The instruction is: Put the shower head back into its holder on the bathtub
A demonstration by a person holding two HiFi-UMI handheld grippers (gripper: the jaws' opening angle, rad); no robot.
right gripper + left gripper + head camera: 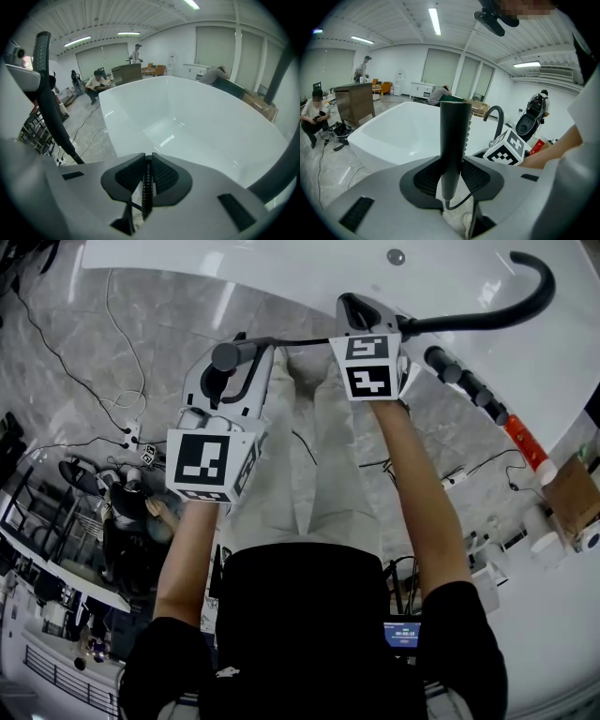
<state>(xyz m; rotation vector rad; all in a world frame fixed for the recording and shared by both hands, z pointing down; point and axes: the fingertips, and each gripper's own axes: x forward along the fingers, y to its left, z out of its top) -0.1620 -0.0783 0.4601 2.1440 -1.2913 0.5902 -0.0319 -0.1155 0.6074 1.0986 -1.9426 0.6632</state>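
The black shower head [225, 356] is a slim wand, and my left gripper [232, 360] is shut on it in front of the white bathtub [281, 263]. In the left gripper view the shower head [454, 140] stands upright between the pads of the left gripper [452, 174]. Its black hose [300, 340] runs right to my right gripper [361, 313], which is shut on it. The right gripper view shows the ribbed hose [146, 187] pinched between the pads of the right gripper [146, 176], and the shower head [42, 51] at far left. A row of black fittings [464, 381] sits on the tub rim.
A curved black faucet [525, 292] arches over the tub rim at right. A red bottle [525, 448] and a cardboard box [570, 493] lie beyond it. Cables [122, 427] trail over the marble floor at left. People [314, 115] are in the room behind the tub.
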